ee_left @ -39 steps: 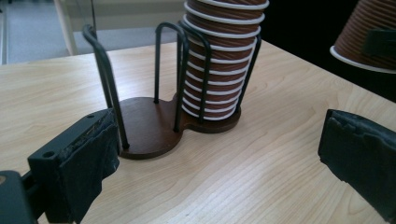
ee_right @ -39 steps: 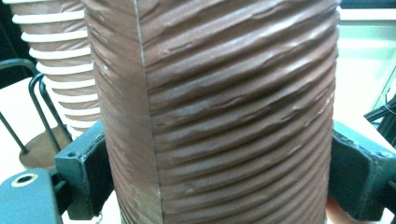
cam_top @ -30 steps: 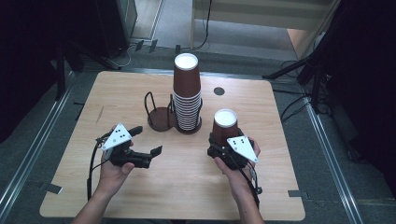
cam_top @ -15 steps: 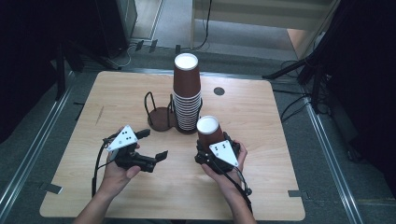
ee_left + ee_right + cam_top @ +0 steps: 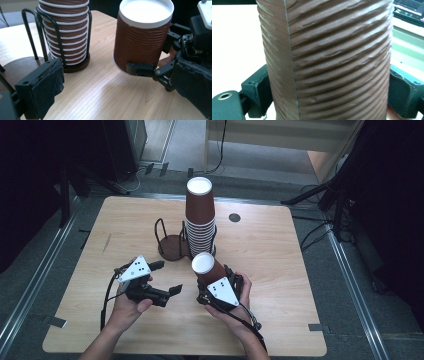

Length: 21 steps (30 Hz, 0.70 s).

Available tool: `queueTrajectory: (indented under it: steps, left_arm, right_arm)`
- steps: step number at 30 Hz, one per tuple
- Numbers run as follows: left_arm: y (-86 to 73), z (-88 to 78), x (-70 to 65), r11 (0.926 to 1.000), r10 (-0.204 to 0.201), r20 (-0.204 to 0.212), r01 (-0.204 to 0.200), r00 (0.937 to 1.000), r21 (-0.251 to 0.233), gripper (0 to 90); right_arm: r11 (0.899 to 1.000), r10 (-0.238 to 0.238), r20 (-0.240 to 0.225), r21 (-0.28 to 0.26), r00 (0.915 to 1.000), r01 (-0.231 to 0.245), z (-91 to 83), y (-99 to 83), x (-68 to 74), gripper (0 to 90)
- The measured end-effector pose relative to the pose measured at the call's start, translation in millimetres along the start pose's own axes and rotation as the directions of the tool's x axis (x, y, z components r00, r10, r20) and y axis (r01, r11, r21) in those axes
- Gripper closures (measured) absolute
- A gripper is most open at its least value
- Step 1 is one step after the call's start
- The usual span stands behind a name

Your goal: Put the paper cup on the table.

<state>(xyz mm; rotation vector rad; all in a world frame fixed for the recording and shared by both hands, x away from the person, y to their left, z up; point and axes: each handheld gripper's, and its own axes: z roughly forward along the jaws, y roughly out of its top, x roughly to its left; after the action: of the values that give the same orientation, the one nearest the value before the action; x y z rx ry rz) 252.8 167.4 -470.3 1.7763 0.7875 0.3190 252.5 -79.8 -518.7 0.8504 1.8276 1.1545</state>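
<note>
A brown ribbed paper cup (image 5: 206,266) with a white inside leans left above the table, and my right gripper (image 5: 214,279) is shut on its lower body. In the right gripper view the cup (image 5: 332,60) stands between the two jaws of the right gripper (image 5: 329,96). My left gripper (image 5: 167,278) is open just left of it, empty. In the left gripper view the cup (image 5: 142,42) hangs ahead of the left gripper (image 5: 117,72), with the other gripper's jaw across its base. A tall stack of the same cups (image 5: 200,220) stands in a black wire holder (image 5: 30,32).
A second, empty wire holder (image 5: 170,245) with a dark round base sits left of the stack. A small dark round hole (image 5: 234,217) marks the wooden table (image 5: 290,270) at the back. Dark stands and cables surround the table on the floor.
The right gripper has carried the cup leftward and toward the person, tilting it to the left. The left gripper has shifted slightly right, so the two now sit close together.
</note>
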Motion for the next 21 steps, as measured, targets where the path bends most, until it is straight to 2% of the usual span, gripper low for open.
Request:
queueTrajectory:
  steps: [11, 21]
  left_arm:
    - [-0.3, 2.4, -0.7, 0.9999, -0.010, 0.018, 0.010, 0.9998, 0.012, 0.3]
    - [0.0, 5.0, -3.7, 0.9995, -0.005, 0.057, 0.003, 0.9984, 0.031, 0.3]
  right_arm:
    - [0.998, -0.058, -0.012, 0.003, 0.9982, 0.058, 2.0, -1.6, 12.0, 9.4]
    - [0.991, -0.131, -0.053, -0.018, 0.9900, 0.130, 1.3, -3.4, 23.2, 9.4]
